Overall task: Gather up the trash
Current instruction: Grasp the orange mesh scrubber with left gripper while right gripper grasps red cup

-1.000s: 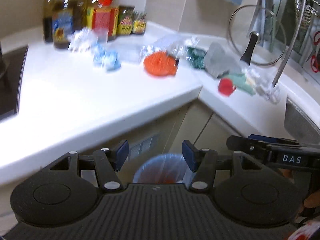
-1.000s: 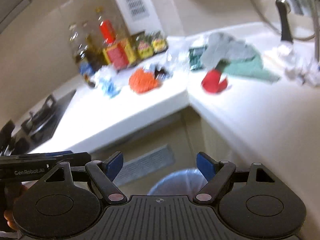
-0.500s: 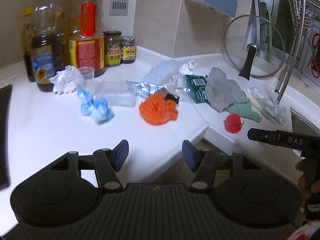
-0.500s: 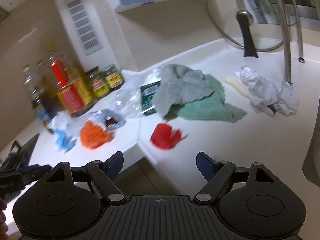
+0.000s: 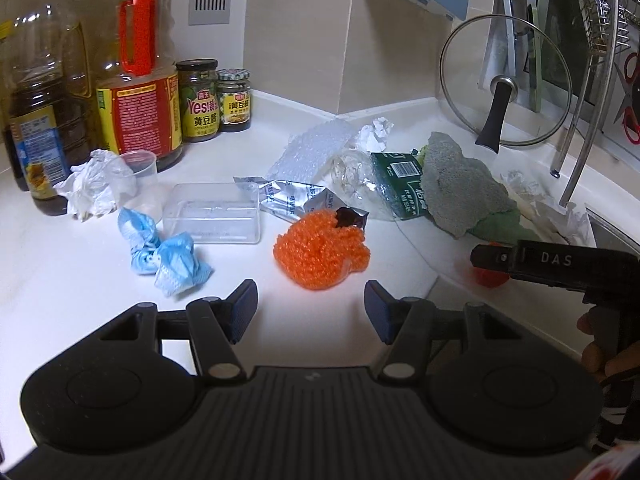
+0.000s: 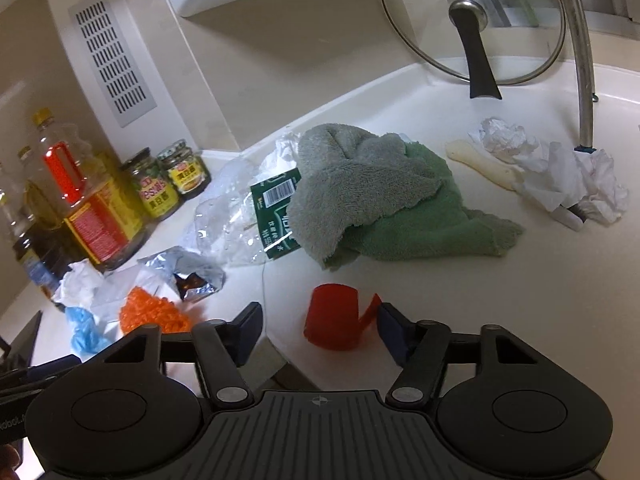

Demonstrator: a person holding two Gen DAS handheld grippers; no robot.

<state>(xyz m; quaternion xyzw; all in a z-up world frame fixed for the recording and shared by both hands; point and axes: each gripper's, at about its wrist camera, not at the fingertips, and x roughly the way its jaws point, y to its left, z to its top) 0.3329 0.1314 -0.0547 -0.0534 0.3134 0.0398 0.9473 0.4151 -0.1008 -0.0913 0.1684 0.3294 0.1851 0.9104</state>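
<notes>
Trash lies scattered on the white counter (image 5: 80, 280). My left gripper (image 5: 311, 310) is open and holds nothing; just beyond its fingertips sits an orange mesh lump (image 5: 320, 256). A crumpled blue mask (image 5: 164, 256), clear plastic box (image 5: 214, 214), foil wrapper (image 5: 296, 198) and crushed green-label bottle (image 5: 394, 188) lie further back. My right gripper (image 6: 320, 330) is closing its jaws. A red cup (image 6: 336, 316) lies on its side between them, with a gap to the left pad. White crumpled paper (image 6: 560, 172) rests by the tap.
Oil bottles (image 5: 136, 92) and jars (image 5: 198, 100) line the back wall at left. A grey-green towel (image 6: 380, 200) lies mid-counter. A glass pot lid (image 6: 476, 20) leans in the corner beside the tap (image 6: 580, 60). The counter edge drops off just under the right gripper.
Both views lifted from the bin under the counter up to the counter top. The right gripper came up to the red cup and its jaws narrowed.
</notes>
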